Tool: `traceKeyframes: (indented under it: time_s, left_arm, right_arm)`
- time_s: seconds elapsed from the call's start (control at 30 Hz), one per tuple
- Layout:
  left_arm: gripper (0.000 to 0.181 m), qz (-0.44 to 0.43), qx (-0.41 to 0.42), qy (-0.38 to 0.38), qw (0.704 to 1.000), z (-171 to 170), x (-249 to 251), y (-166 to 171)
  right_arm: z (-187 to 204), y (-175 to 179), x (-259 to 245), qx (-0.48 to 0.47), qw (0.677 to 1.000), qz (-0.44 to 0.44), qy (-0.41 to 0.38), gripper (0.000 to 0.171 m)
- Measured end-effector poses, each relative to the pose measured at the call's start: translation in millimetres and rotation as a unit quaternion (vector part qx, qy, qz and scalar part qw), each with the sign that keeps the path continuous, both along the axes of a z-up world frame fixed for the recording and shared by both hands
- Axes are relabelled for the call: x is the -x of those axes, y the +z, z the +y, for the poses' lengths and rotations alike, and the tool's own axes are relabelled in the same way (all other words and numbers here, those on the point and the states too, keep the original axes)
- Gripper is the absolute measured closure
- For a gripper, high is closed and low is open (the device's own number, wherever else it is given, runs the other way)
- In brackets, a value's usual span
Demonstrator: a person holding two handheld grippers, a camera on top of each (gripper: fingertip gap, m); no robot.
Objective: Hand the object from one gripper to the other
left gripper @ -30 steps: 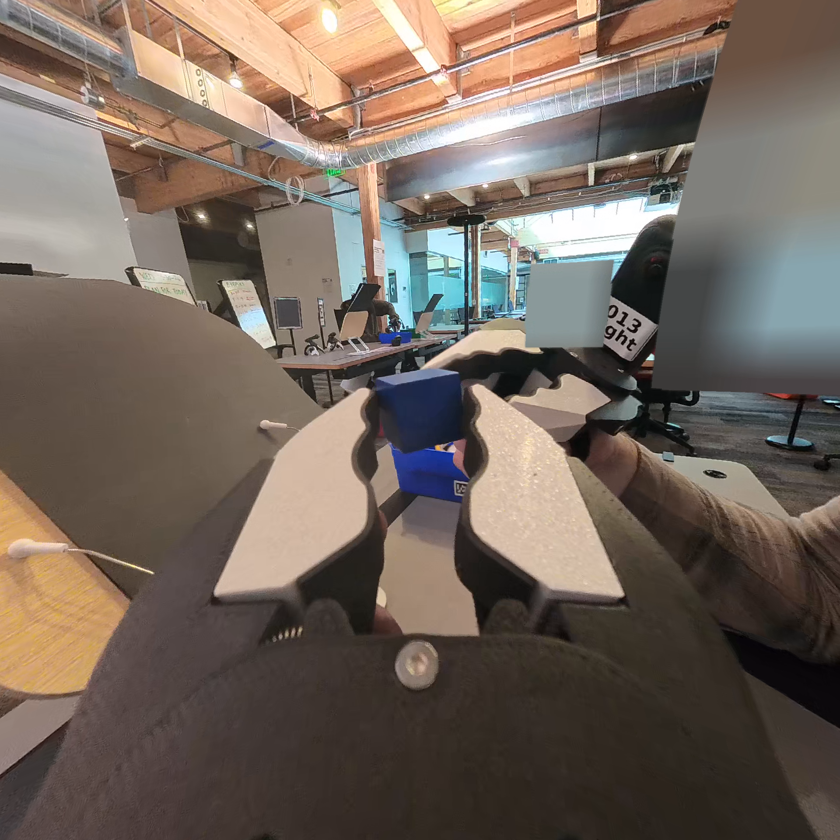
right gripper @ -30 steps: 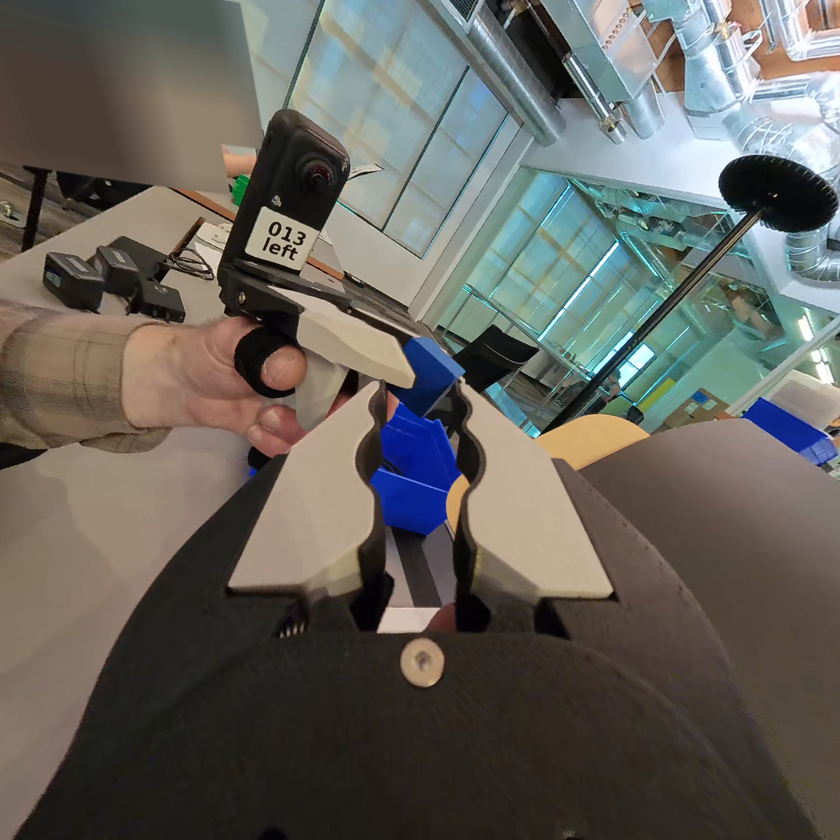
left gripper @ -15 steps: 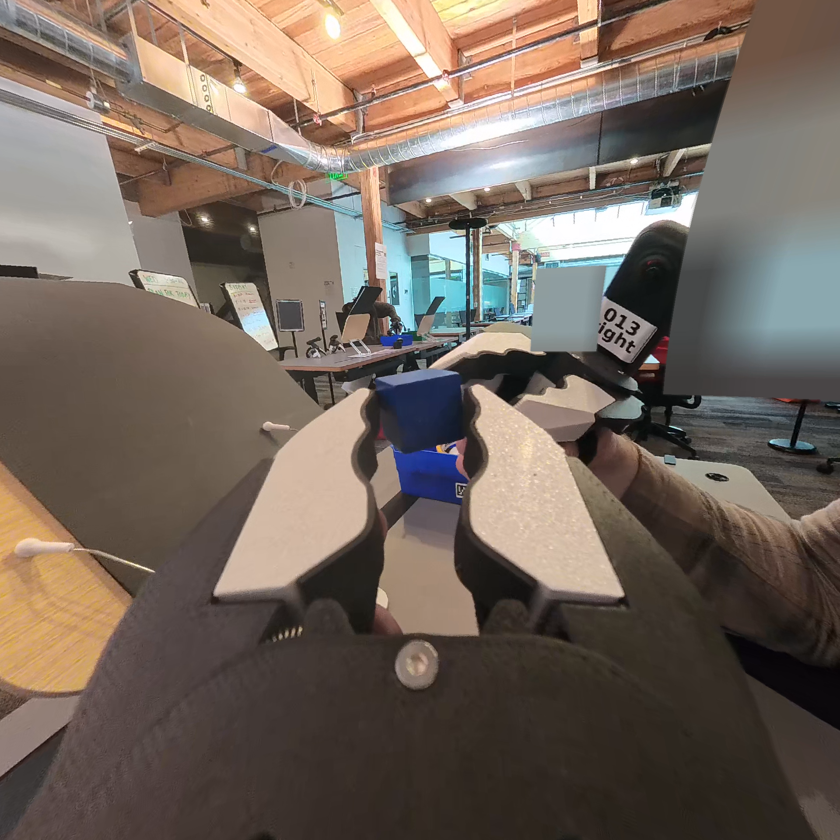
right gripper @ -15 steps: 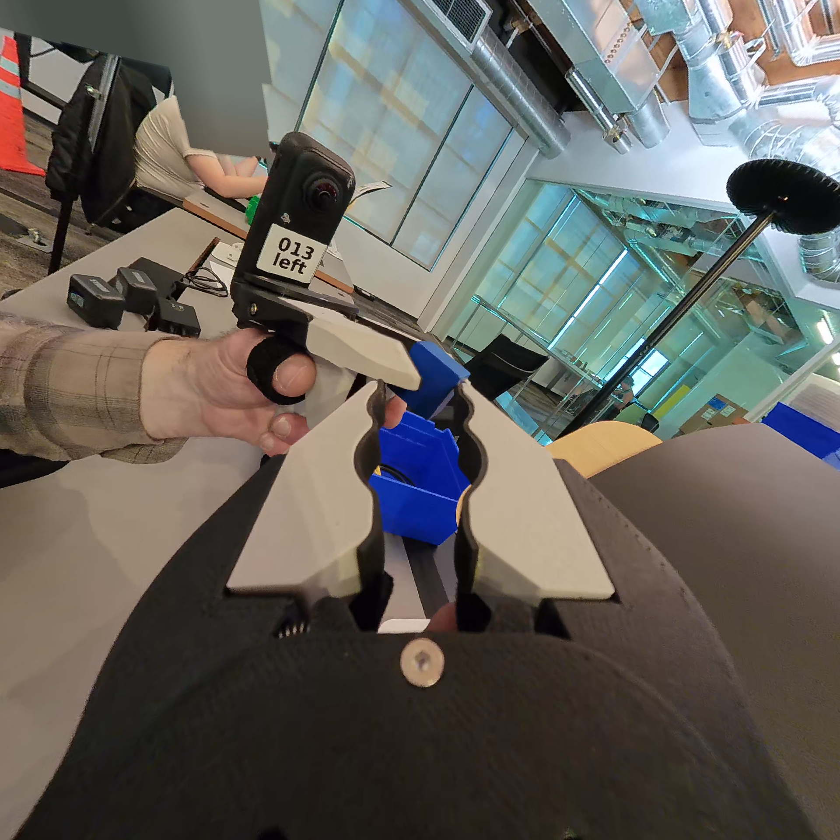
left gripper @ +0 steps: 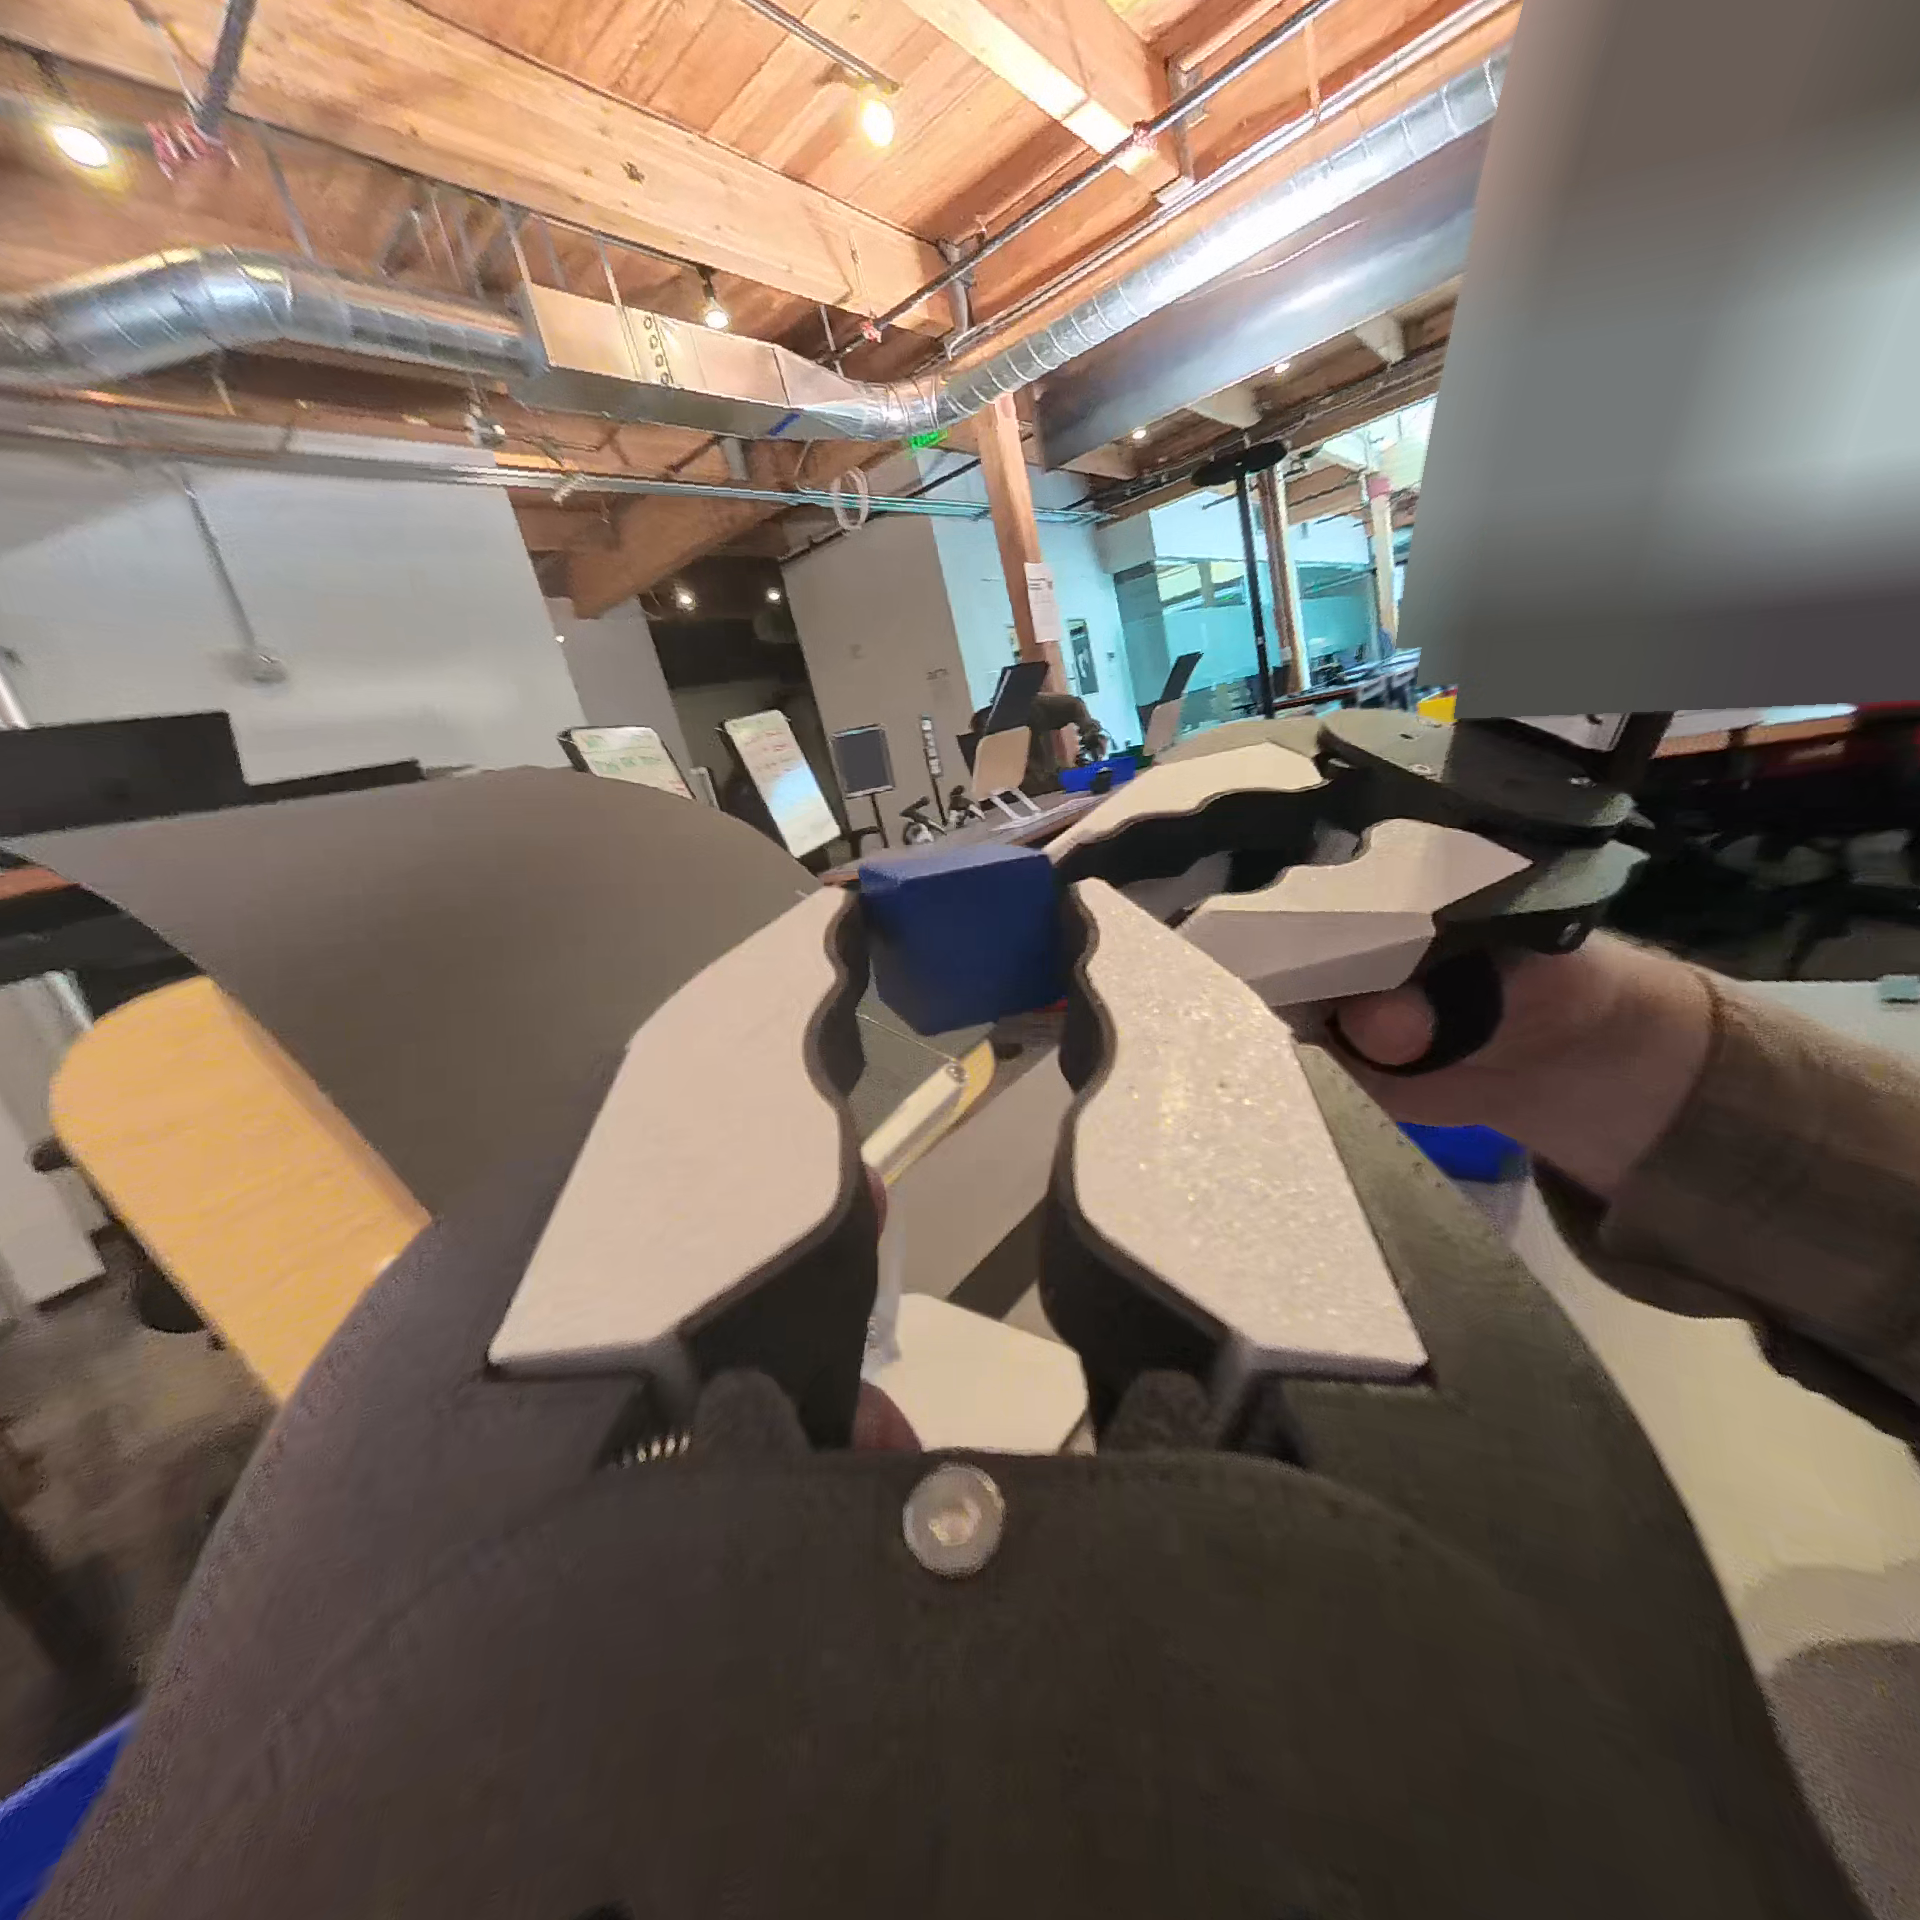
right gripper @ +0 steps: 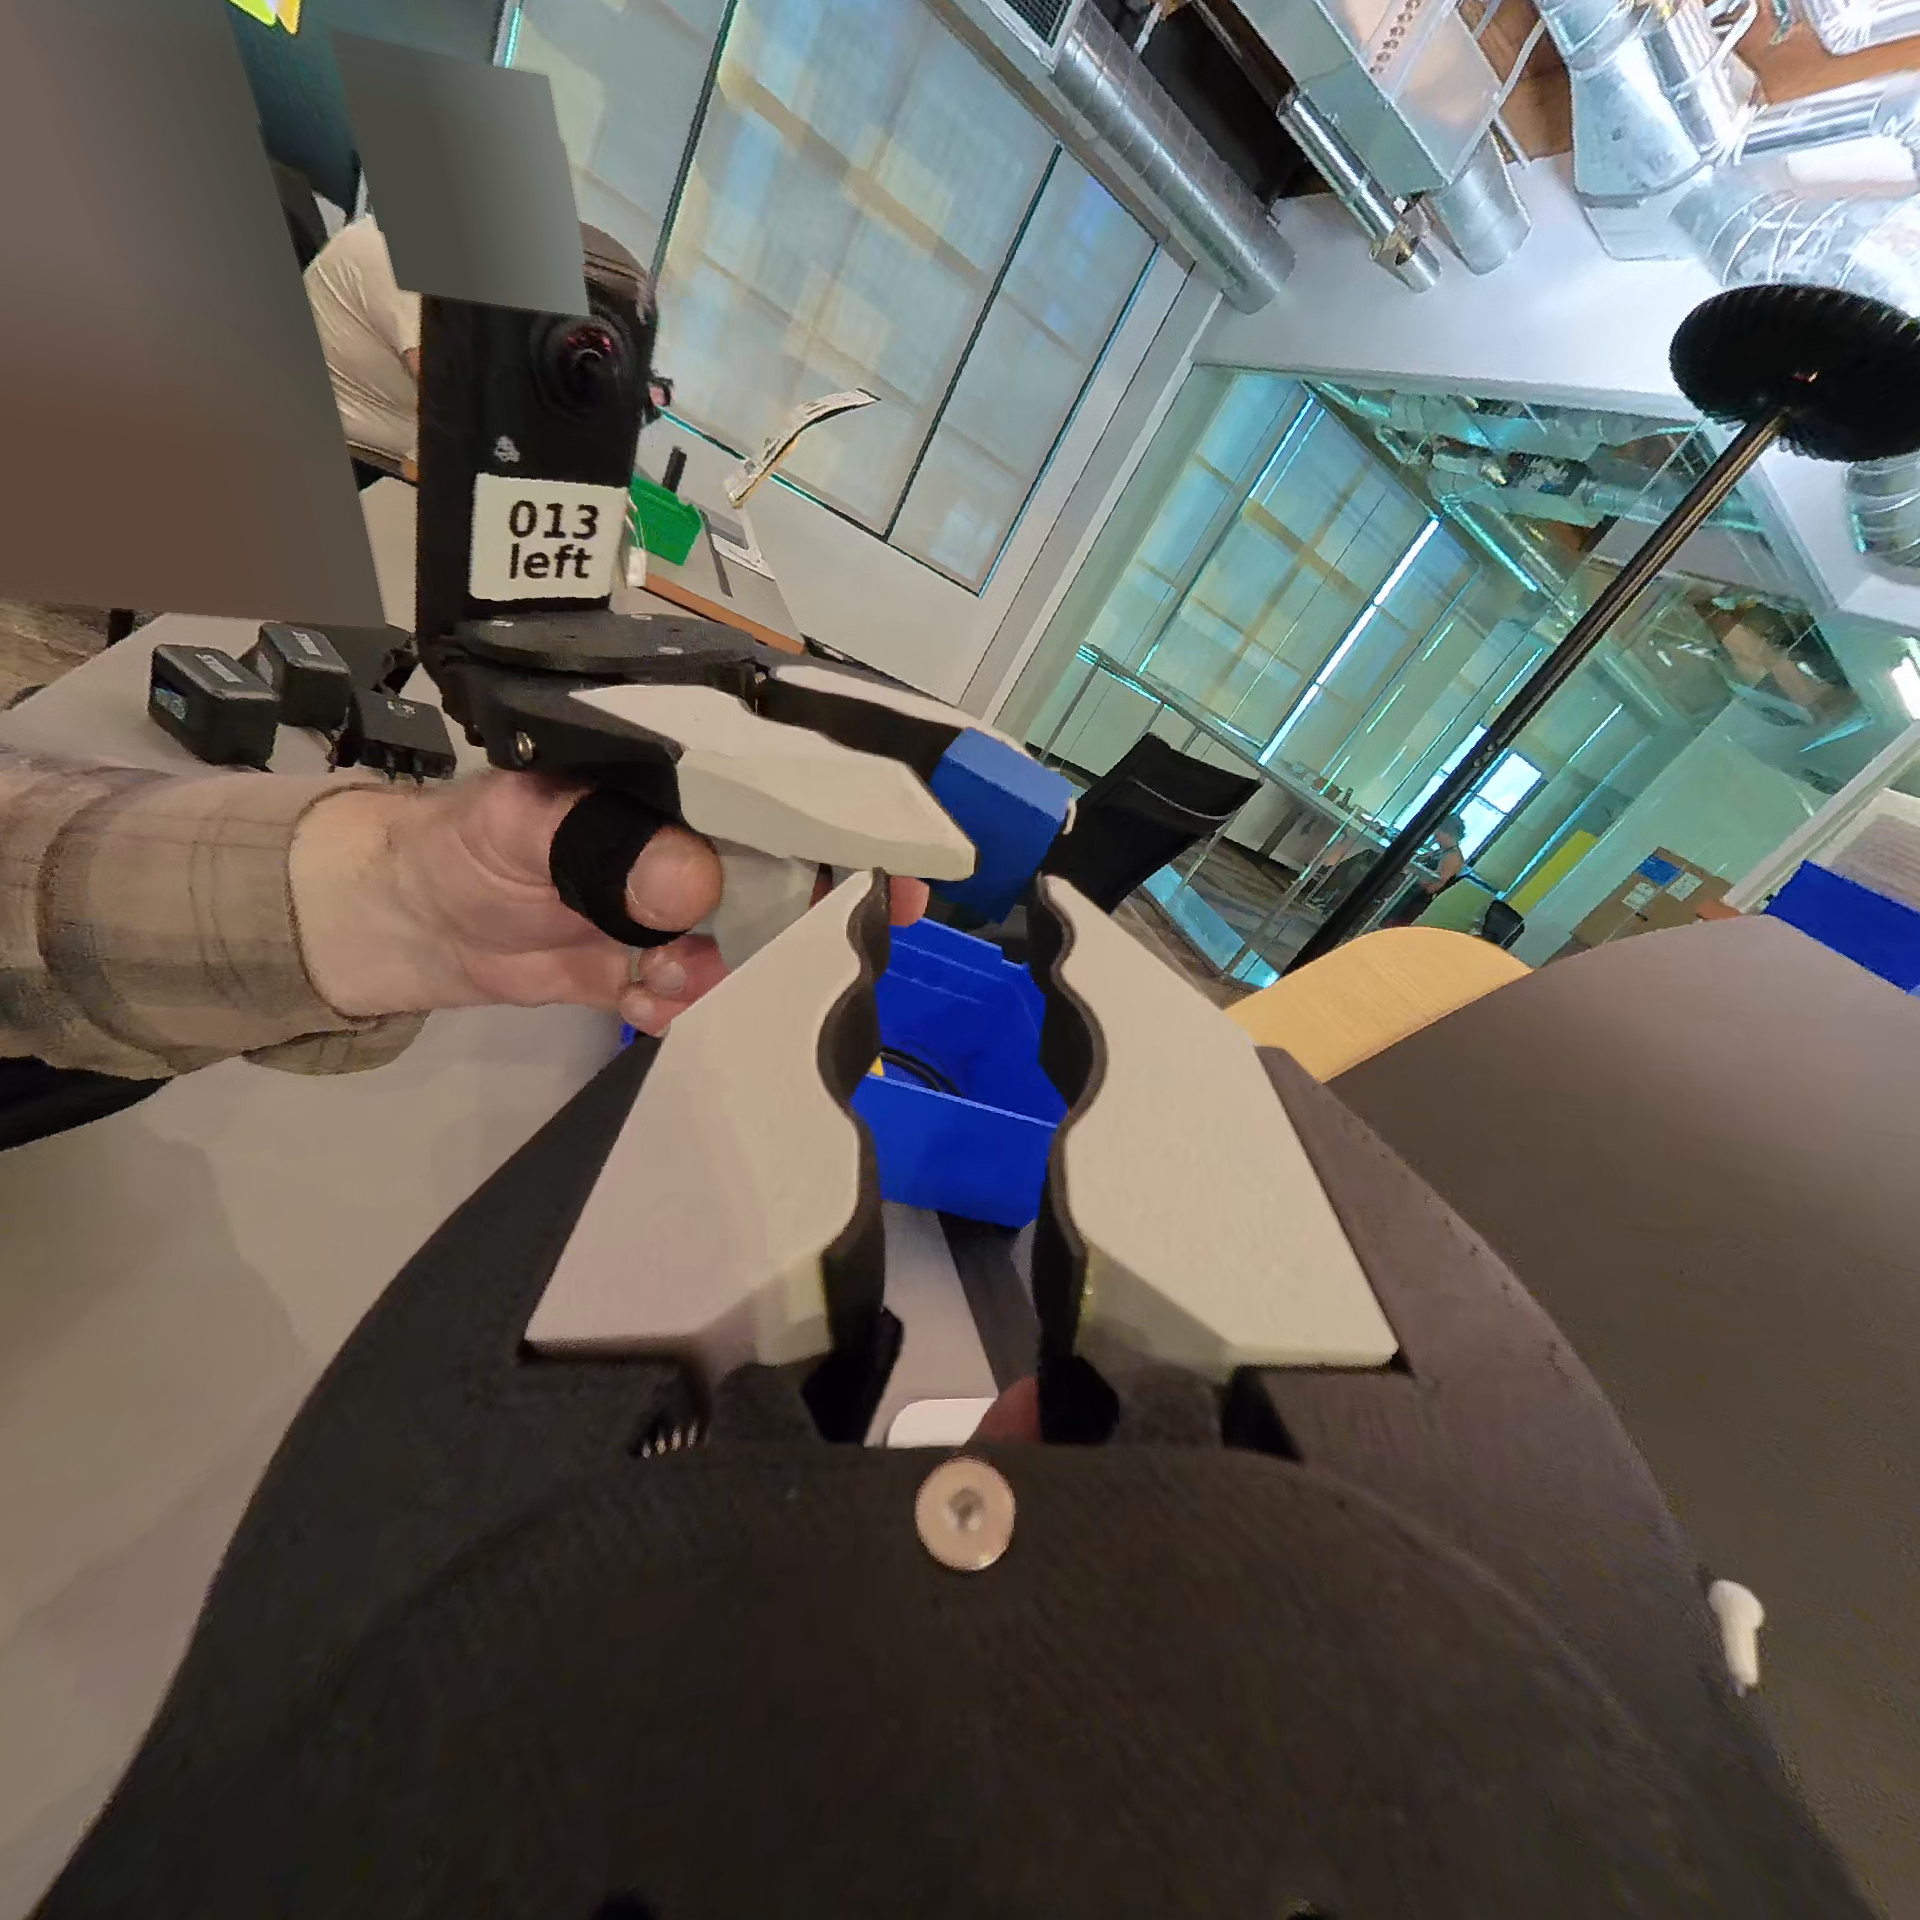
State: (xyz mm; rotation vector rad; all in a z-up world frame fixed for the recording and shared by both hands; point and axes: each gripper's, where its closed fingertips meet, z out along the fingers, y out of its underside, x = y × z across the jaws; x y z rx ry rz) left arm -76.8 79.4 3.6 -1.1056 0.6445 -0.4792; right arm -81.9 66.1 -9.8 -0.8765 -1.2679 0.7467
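Swinging left, both grippers rise off the blue plastic bin [right gripper: 951,1132] | left gripper [left gripper: 961,940] clamps the small blue cube [left gripper: 956,935] at its tips, offered clear in mid-air | right gripper [right gripper: 956,894] half-spread, empty, lining up just beside it.
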Motion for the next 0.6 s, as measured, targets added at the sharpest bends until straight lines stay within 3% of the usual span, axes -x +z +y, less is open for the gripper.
traceKeyframes:
  time_s: [0.3, 0.6]
  left_arm:
    - [0.147, 0.091, -0.064, 0.092, 0.990, 7.2, 10.6, -4.2]
    - [0.147, 0.302, -0.185, 0.197, 0.914, 8.7, -2.9, -26.3]
  right_arm:
    - [4.1, 5.0, -5.1, 0.070, 0.997, 0.011, 0.018, 0.144]
    - [5.0, -10.6, 9.5, 0.099, 0.995, -0.031, -0.003, 0.139]
